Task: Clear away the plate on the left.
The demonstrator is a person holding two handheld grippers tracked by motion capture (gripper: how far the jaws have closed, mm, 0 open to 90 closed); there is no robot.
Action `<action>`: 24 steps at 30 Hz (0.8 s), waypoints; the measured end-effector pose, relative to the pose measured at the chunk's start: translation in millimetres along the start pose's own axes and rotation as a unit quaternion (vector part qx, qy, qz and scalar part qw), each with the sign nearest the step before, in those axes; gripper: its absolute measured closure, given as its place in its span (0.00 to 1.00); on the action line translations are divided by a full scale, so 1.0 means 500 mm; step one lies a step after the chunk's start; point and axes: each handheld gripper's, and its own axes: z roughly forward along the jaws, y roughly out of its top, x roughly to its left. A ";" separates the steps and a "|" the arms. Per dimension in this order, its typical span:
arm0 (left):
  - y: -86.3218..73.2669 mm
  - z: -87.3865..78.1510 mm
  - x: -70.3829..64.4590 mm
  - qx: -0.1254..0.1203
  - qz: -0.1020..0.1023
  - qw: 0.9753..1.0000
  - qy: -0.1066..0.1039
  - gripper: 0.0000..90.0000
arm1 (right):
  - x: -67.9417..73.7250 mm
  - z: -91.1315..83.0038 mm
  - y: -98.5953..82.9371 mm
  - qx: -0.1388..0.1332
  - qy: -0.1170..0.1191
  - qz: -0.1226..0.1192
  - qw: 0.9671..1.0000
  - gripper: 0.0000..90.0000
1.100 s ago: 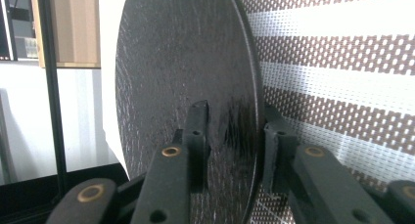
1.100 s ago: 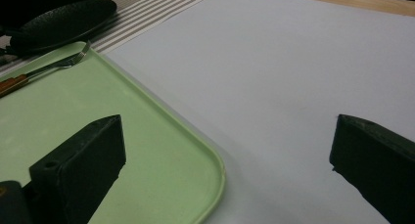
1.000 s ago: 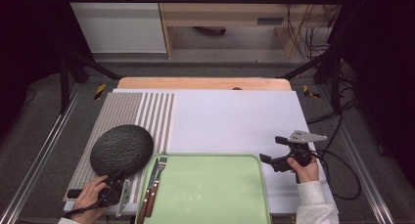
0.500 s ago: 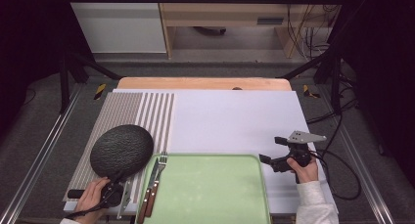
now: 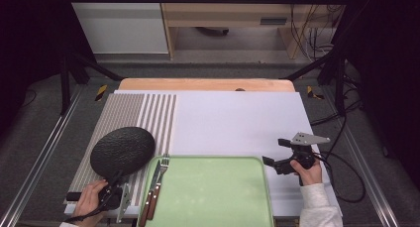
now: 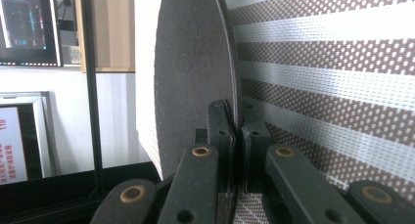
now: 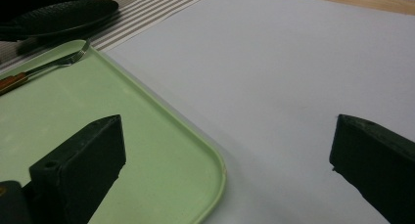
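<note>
black plate [image 5: 122, 150], one, clamped by left gripper [image 5: 115, 188]; one green tray [image 5: 218, 197].

black plate [image 6: 195, 82] cropped at top, tray [image 5: 218, 197] cut off below (near edge)

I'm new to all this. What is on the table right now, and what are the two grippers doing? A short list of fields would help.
left gripper: shut on the rim of the dark plate
dark plate: over the striped placemat, near the table's left edge
striped placemat: flat on the white table cover
green tray: at the near edge, in the middle
fork and knife: lying along the tray's left side
right gripper: open, holding nothing, beside the tray's right corner
white table cover: bare in the middle
</note>
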 end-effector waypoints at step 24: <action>0.005 -0.002 0.012 0.004 -0.014 1.000 -0.001 0.96 | -0.001 0.001 -0.001 0.002 0.000 0.000 1.000 0.01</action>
